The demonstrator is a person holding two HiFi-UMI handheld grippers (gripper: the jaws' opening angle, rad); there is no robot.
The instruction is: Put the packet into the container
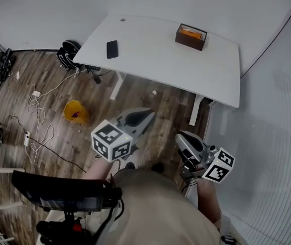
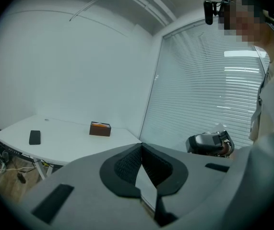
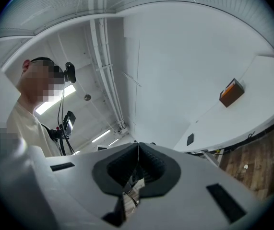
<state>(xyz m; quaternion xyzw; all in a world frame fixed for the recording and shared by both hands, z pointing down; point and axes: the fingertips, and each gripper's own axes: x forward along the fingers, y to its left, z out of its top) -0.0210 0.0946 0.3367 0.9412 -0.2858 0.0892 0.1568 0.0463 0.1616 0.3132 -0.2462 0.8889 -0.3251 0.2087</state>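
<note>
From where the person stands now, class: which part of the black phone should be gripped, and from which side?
Probably its two long edges, coming straight down from above. The black phone lies flat on the white table, so only its thin sides offer purchase, and its narrow width is the easier span.

A dark brown, open-topped rectangular container (image 1: pixel 188 41) was seen upright in the upper right of the head view, set on a white table (image 1: pixel 155 60). An orange packet (image 1: pixel 191 33) was lodged inside it.
</note>
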